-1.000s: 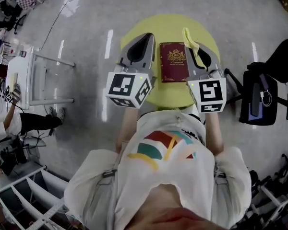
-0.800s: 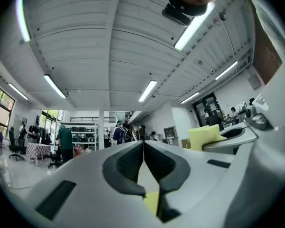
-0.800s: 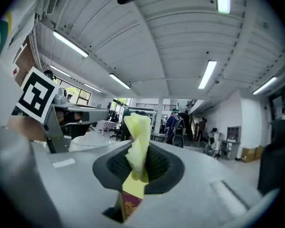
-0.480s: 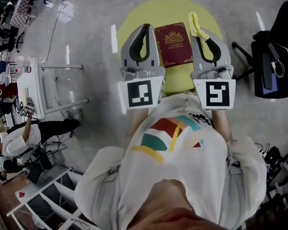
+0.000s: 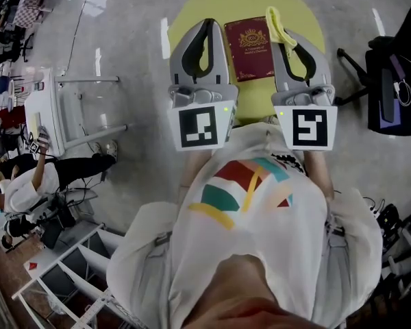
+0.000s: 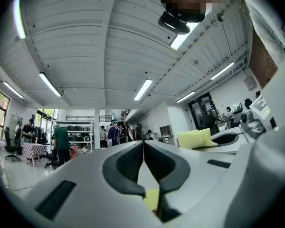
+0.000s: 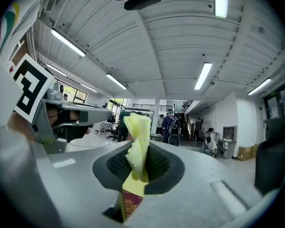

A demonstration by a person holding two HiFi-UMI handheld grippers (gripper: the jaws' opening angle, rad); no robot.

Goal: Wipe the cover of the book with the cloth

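On the round yellow desk point(image 5: 209, 5), at the far side of the scene:

Item 1: book point(image 5: 251, 48). Maroon cover with a gold crest, lying flat with the cover up. Its long axis runs near to far, with the far end skewed a little to the left.

Item 2: left tool point(image 5: 205, 23). Held above the desk to the left of the book, about level and pointing far. Its jaws are pressed together with nothing between them.

Item 3: right tool point(image 5: 282, 36). Held above the desk to the right of the book, also level and pointing far. Its jaws are clamped on the cloth point(image 5: 274, 22), which is yellow and pinched low, with its free end standing up past the tips.

Relation of note: in the head view the book shows between the two tools, its right edge just beside the right tool. In the right gripper view a strip of maroon cover shows down through the gap behind the jaws. The book is therefore judged to lie below and slightly left of the cloth-bearing tool. Cloth and cover are apart.

Judgement: wiping has not begun. The right tool is the nearer one and the one to act. It would need to descend, tip the cloth onto the cover, then stroke along the long axis. The empty left tool could steady the book's left edge
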